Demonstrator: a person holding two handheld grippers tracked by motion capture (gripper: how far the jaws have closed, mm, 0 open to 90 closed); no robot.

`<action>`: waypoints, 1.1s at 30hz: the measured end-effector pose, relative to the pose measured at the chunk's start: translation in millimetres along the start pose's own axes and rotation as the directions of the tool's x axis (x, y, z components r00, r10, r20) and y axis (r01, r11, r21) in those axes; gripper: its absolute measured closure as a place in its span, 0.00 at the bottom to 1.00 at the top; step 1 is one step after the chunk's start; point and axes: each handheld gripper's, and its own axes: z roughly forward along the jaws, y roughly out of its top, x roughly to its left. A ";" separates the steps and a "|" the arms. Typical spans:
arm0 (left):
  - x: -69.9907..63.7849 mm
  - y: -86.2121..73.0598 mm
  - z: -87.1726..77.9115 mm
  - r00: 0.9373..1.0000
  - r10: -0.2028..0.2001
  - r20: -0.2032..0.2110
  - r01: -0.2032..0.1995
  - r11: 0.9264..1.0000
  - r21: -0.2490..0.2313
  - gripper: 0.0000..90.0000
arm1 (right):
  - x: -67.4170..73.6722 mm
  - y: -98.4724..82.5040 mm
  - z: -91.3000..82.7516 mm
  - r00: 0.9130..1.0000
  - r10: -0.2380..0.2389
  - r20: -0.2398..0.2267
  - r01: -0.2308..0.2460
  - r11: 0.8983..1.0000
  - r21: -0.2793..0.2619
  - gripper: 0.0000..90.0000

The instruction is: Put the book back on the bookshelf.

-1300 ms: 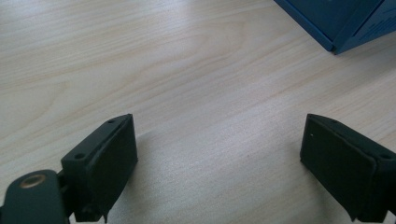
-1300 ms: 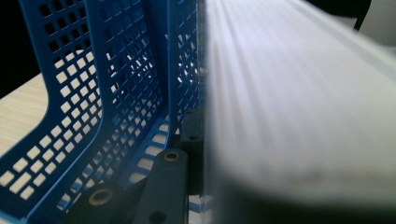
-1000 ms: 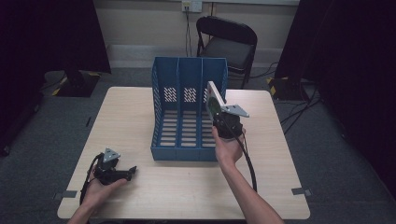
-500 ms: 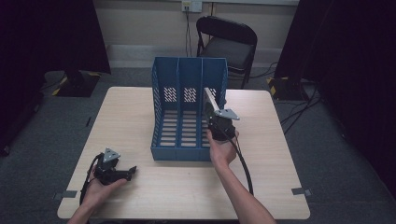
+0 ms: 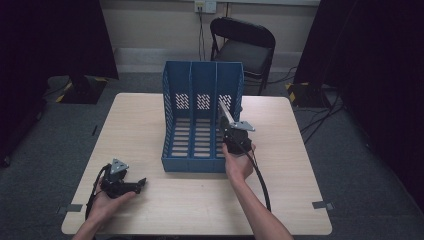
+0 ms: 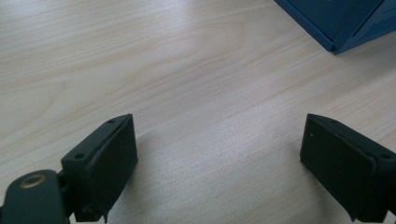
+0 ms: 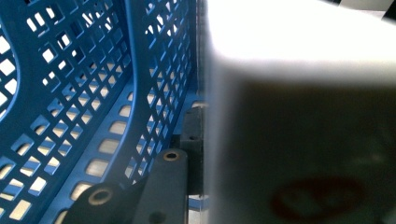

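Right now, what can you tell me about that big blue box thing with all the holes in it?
The blue file rack looks like plastic. It stands upright in the middle of the wooden table, open at the front and top. Tall dividers split it into three slots, with a perforated back and a slatted floor. The right hand-held gripper is sliding a flat white item into the rightmost slot. The other two slots look empty.

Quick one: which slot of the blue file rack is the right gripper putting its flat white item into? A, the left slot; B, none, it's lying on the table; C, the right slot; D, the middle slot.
C: the right gripper holds the flat white item tilted in the right slot of the blue file rack.
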 end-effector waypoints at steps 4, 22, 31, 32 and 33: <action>0.0 0.0 0.0 1.000 0.000 0.000 0.000 1.000 0.000 0.12 | 0.5 -1.1 2.7 1.000 0.005 0.006 -0.005 1.000 0.014 0.85; -0.1 -0.1 0.0 1.000 -0.002 -0.001 0.002 1.000 -0.001 0.12 | -5.4 -3.3 1.7 1.000 0.003 -0.009 -0.003 0.999 0.051 0.84; -0.1 -0.1 0.0 1.000 0.000 0.000 0.000 1.000 -0.001 0.12 | -8.6 -5.8 1.1 1.000 0.023 -0.016 -0.022 0.998 0.055 0.84; -0.2 -0.1 0.0 1.000 -0.002 -0.001 0.002 1.000 -0.001 0.12 | -8.5 -6.1 1.1 1.000 0.019 -0.017 -0.018 0.998 0.053 0.84; -0.1 0.0 0.0 1.000 0.000 -0.001 0.000 1.000 0.000 0.12 | -8.5 -6.4 1.1 1.000 0.018 -0.020 -0.017 0.998 0.053 0.84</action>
